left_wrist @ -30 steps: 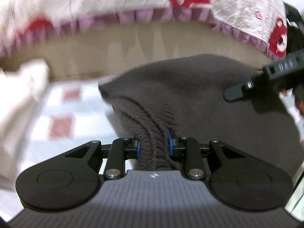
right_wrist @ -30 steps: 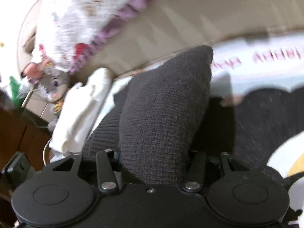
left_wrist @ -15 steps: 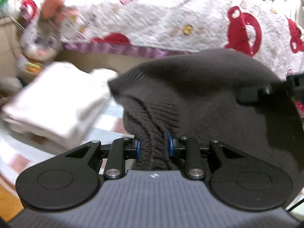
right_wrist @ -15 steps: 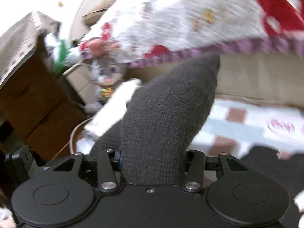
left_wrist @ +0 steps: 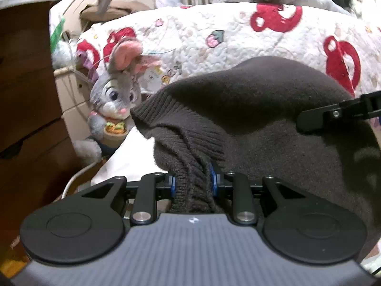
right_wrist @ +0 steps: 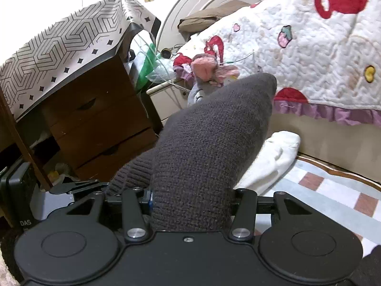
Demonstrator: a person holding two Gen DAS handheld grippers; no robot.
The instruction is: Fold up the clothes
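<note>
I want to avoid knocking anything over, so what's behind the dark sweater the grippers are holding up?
Behind the sweater are a quilt with red prints, a stuffed rabbit and a folded white garment. The sweater hides the rest of the rabbit's body and whatever lies straight behind it.

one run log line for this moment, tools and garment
left tool: shut on dark knit sweater | right tool: shut on sweater | sweater: lifted between both
</note>
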